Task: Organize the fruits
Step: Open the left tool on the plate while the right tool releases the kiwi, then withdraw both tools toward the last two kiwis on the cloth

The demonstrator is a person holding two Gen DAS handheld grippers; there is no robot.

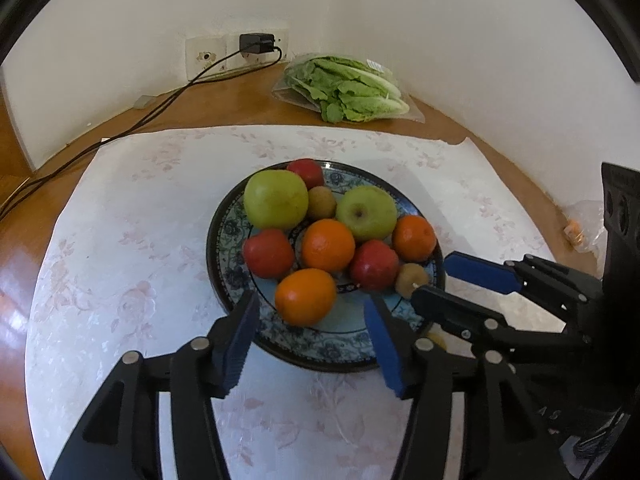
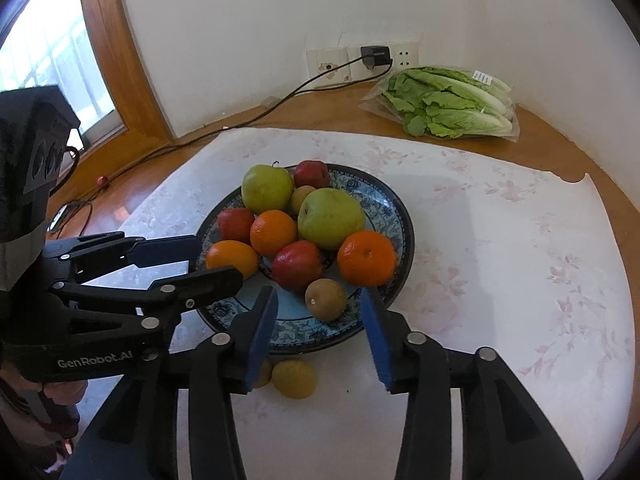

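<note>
Both claws, left and right, open (gripping nothing) over the fruit plate.

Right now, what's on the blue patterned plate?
On the plate: two green apples, three oranges, three red fruits and two brown kiwi-like fruits. Whatever lies beneath the pile is covered. A yellow fruit lies off the plate.

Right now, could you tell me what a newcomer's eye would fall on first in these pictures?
The blue patterned plate at the middle of the white floral cloth, heaped with green, red and orange fruit. Both tools, left and right, hover open at its near rim, holding nothing. Behind, a bag of lettuce lies by the wall, and a small yellow fruit sits off the plate.
</note>
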